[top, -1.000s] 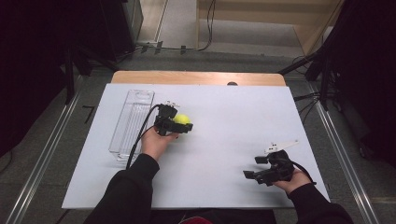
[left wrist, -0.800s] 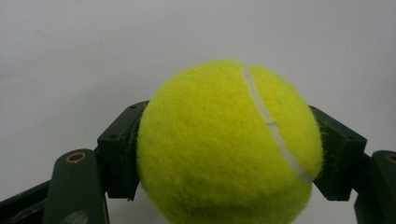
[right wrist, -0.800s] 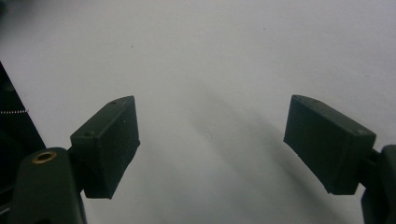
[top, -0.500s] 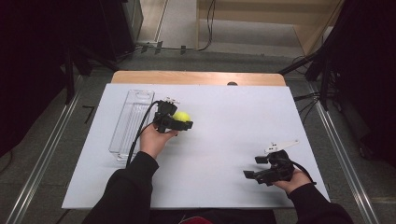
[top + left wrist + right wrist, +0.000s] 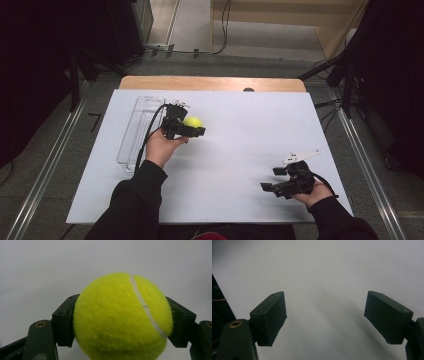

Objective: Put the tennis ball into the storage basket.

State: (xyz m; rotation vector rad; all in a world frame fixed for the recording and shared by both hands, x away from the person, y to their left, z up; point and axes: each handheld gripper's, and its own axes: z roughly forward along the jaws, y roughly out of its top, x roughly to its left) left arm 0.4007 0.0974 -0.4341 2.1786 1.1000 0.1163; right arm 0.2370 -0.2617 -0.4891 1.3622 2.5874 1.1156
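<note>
Yellow tennis ball [image 5: 122, 317] pinched in left gripper [image 5: 192, 126] jaws; right gripper [image 5: 278, 178] jaws spread (low, near table edge).

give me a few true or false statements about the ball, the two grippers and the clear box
1. The left gripper is shut on the fuzzy yellow-green tennis ball. True.
2. The right gripper also grips a ball. False: its jaws stand wide apart with nothing between them, over the white table sheet.
3. The tennis ball lies inside the long clear plastic box. False: it is between the left gripper's jaws, to the right of the box in the high view.
4. The clear plastic box lies near the left edge of the white sheet. True.
5. The two grippers touch each other. False: they are far apart, the right one near the sheet's front right corner.
</note>
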